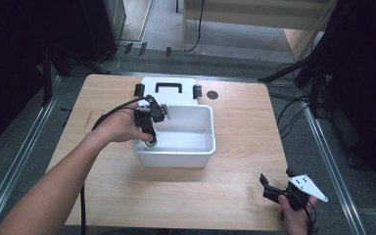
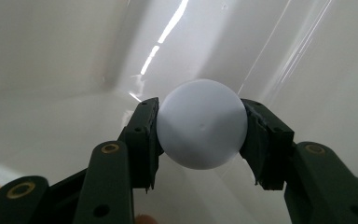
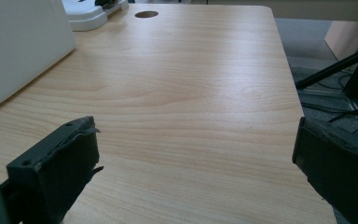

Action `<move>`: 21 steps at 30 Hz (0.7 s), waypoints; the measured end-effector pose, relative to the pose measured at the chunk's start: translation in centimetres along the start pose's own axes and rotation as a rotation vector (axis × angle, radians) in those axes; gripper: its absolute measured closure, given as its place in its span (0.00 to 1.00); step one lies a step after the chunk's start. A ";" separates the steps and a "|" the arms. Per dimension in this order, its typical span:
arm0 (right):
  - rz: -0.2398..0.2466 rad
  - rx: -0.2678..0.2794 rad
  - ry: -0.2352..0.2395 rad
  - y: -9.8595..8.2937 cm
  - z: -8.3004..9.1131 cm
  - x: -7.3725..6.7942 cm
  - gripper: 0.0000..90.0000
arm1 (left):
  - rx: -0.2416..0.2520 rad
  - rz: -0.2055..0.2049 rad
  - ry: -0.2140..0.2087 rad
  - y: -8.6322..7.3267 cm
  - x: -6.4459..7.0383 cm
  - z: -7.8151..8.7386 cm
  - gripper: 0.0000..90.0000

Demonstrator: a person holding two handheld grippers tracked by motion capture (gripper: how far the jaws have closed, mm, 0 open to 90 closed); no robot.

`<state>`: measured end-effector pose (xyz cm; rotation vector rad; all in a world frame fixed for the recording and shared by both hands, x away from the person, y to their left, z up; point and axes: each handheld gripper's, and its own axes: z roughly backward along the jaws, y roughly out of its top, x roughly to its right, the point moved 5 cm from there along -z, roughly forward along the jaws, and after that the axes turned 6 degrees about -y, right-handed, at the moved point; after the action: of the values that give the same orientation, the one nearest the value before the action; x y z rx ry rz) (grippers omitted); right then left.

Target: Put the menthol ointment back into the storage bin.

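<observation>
A white plastic bin (image 1: pixel 209 147) stands in the middle of the wooden table (image 1: pixel 235 186). My left gripper (image 1: pixel 150 140) reaches down inside the bin at its left side. In the left gripper view a white ball (image 2: pixel 201 123) sits clamped between the two black jaws, with the bin's glossy inner wall (image 2: pixel 51 56) behind it. My left gripper (image 2: pixel 200 133) is shut on this ball. My right gripper (image 1: pixel 269 187) rests near the table's front right corner, jaws wide apart with nothing between them, over bare wood (image 3: pixel 191 93).
The bin's white lid (image 1: pixel 169 90) with a black handle and black clips lies flat behind the bin. A round cable hole (image 1: pixel 212 94) is in the table by the lid. Black stands and cables crowd the floor at the right.
</observation>
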<state>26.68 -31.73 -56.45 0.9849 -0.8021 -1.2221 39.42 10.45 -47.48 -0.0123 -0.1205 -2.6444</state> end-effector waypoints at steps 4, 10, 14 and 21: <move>0.000 0.001 0.001 0.0 0.0 0.0 0.00 | -0.010 -0.004 0.010 0.0 0.1 -0.4 0.57; 0.000 0.000 0.000 0.0 0.0 0.0 0.00 | -0.034 -0.004 0.037 0.1 0.1 -0.7 0.57; 0.000 0.001 0.000 0.0 0.0 0.0 0.00 | -0.045 -0.020 0.035 0.1 0.4 -0.9 0.57; -0.002 0.002 -0.001 0.0 0.0 0.0 0.00 | -0.077 -0.078 0.066 0.0 0.7 -1.2 0.57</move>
<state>26.66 -31.76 -56.44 0.9865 -0.8031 -1.2235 38.83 9.97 -48.69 0.0555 0.0033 -2.7221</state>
